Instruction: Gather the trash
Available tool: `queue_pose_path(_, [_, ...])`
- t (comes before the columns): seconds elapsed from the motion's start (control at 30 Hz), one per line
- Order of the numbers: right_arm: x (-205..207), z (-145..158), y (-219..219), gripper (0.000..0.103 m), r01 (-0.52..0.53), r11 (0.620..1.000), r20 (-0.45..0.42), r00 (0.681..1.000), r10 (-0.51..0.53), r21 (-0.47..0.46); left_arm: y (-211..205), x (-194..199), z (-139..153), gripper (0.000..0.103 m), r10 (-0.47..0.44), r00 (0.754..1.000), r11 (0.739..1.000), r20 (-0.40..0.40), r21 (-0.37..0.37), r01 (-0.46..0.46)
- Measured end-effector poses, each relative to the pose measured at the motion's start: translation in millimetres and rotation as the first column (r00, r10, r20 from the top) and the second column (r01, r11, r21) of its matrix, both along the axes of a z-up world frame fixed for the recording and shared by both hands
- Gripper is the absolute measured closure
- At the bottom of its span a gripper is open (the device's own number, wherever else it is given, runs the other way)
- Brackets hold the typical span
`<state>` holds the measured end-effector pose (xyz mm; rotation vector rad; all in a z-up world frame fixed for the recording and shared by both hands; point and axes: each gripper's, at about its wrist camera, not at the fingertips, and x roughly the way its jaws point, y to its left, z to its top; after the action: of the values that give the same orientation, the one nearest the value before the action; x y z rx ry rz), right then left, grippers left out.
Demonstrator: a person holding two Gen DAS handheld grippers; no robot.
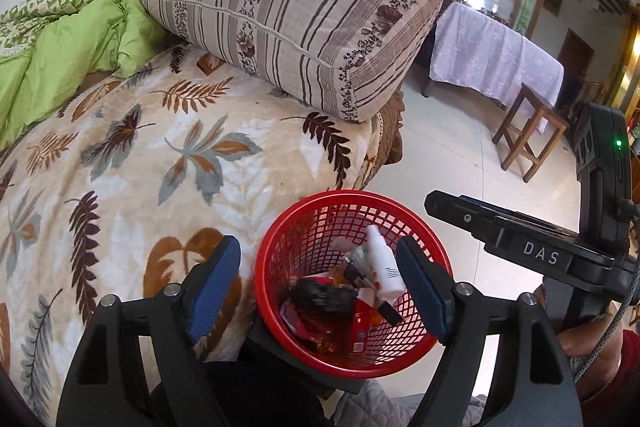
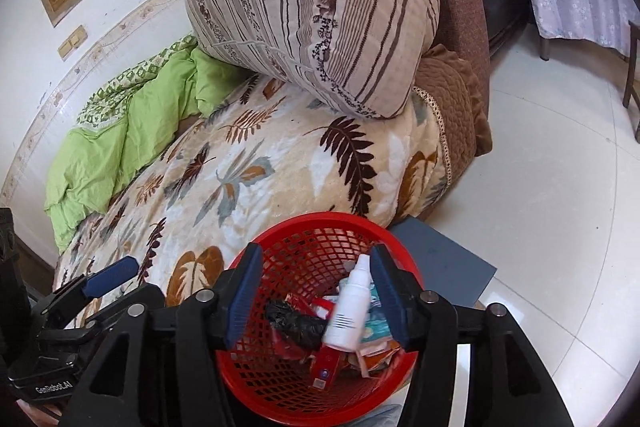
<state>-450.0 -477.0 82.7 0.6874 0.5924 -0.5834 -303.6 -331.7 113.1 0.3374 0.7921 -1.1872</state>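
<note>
Trash, including a white bottle, is being kept in the red basket; both the left gripper and the right gripper are being held released above it; apparently nothing is left on the bedspread beside the basket.

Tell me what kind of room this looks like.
Probably a lived-in home room, part bedroom, part living space: a bed with a leaf-print blanket, a large striped pillow, and a cloth-covered table beyond.

Basket mouth unobstructed; bed alongside.
</note>
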Motion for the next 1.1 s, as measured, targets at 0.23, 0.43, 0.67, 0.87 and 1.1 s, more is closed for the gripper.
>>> queue_pose_path(0.23, [15, 26, 38, 0.018, 0.055, 0.975, -0.142, 0.986, -0.087, -0.214, 45, 9, 22, 0.008, 0.099, 0.989, 0.993, 0.107, -0.070, -0.092])
queue_pose_path(0.43, [30, 37, 78, 0.008, 0.127, 0.944, -0.156, 0.971, -0.181, -0.303, 98, 23, 36, 0.002, 0.204, 0.963, 0.976, 0.177, -0.117, -0.185])
queue_pose_path(0.67, [39, 39, 122, 0.005, 0.202, 0.908, -0.130, 0.955, -0.265, -0.366, 152, 24, 36, 0.000, 0.318, 0.895, 0.948, 0.312, -0.135, -0.290])
queue_pose_path(0.87, [49, 39, 141, 0.005, 0.199, 0.902, -0.170, 0.945, -0.281, -0.384, 172, 21, 33, 0.000, 0.348, 0.864, 0.938, 0.365, -0.139, -0.319])
queue_pose_path(1.1, [52, 40, 152, 0.005, 0.196, 0.890, -0.178, 0.941, -0.289, -0.412, 177, 21, 34, 0.000, 0.374, 0.839, 0.927, 0.394, -0.141, -0.347])
